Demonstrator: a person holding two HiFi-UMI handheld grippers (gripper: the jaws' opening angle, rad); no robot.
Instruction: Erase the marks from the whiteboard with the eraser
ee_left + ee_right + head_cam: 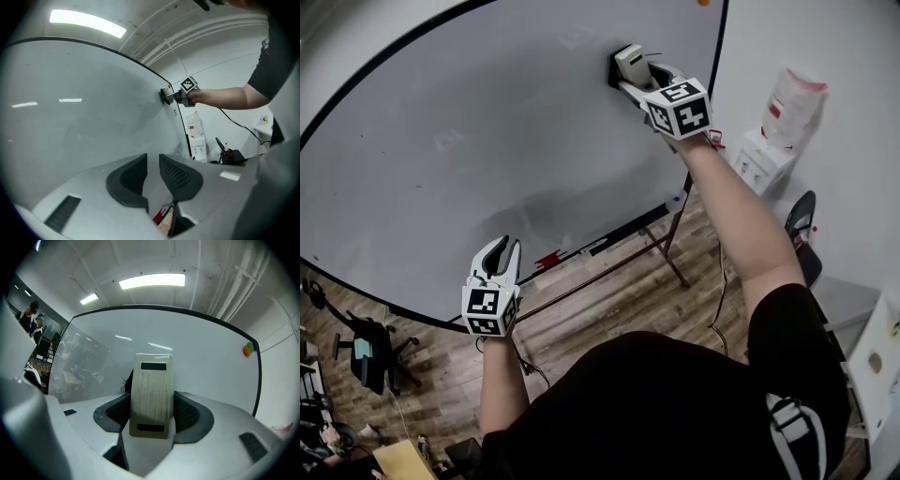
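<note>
Beige eraser (pixel 151 380) tight between right gripper (pixel 152 404) jaws, against whiteboard (pixel 487 141); left gripper (pixel 152 159) empty, jaws apart.

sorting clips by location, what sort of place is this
Probably an office or workroom: a large white whiteboard, a black swivel office chair on wood-plank flooring, and what looks like a white water dispenser.
</note>
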